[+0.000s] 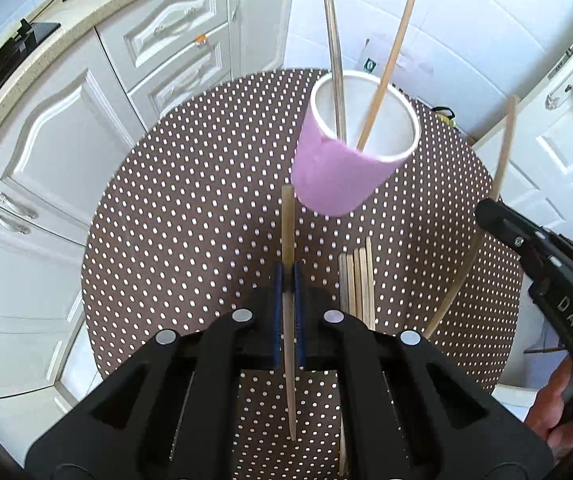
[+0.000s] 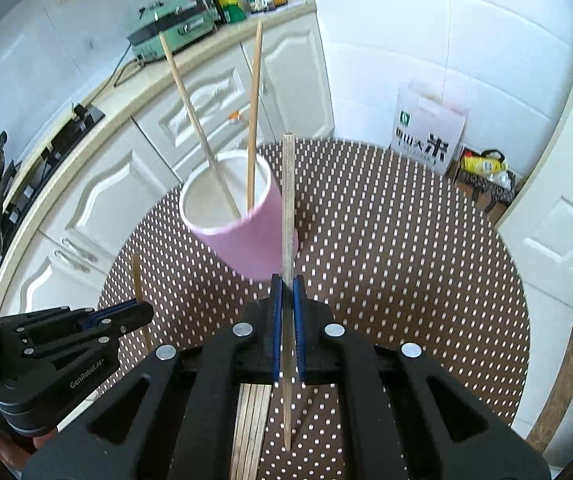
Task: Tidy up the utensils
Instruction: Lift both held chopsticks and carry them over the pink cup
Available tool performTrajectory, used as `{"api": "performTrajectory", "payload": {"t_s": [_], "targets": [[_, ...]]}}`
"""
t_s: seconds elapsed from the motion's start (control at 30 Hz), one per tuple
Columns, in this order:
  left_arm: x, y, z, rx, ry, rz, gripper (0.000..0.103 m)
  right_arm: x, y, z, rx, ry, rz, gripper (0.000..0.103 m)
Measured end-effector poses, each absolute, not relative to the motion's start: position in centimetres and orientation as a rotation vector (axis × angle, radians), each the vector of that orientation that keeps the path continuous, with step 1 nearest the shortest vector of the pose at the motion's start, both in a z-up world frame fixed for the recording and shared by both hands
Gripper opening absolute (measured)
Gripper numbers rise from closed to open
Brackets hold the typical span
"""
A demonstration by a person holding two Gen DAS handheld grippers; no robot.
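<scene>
- My left gripper (image 1: 289,280) is clamped on one bamboo chopstick (image 1: 287,224); the stick runs between the blue pads, blunt end sticking out toward 12 o'clock, tapered end trailing back under the gripper body.
- My right gripper (image 2: 287,286) is clenched on a second chopstick (image 2: 288,200), same arrangement: square end up at 12, pointed tip back toward 6.
- Both held sticks are clear of the tablecloth.
- Pink cup (image 1: 338,176) with a white inside stands on the round brown polka-dot table (image 1: 186,220). In the left wrist view it sits at about 1 o'clock from the left gripper tips; in the right wrist view it's at about 11 from the right tips.
- Two chopsticks in cup (image 2: 252,120) already, leaning apart and poking well above the rim.
- Loose chopstick pile (image 1: 356,280) lies flat on the table, side by side, just at 3 o'clock of the left gripper's fingers; in the right wrist view it shows under the right gripper at 7 o'clock.
- Right gripper shows in the left view at 3 o'clock, its stick arcing up past the table edge; a hand (image 1: 554,408) is visible behind it.
- White kitchen cabinets (image 1: 66,140) lie beyond the table at 9 to 11.
</scene>
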State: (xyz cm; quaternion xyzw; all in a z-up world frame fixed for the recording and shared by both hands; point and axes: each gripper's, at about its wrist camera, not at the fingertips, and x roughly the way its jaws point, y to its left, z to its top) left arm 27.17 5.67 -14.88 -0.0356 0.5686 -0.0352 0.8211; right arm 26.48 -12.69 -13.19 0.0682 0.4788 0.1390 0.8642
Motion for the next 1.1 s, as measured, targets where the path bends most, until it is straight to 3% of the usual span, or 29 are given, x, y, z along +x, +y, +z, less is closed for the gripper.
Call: {"api": "performTrajectory", "payload": {"t_s": [1.1], "targets": [[27.4,7.2,-3.0,-0.102,0.882,-0.062,0.005,27.2,-14.4,-2.3,0.202,0.744,0.279,0.004]]}}
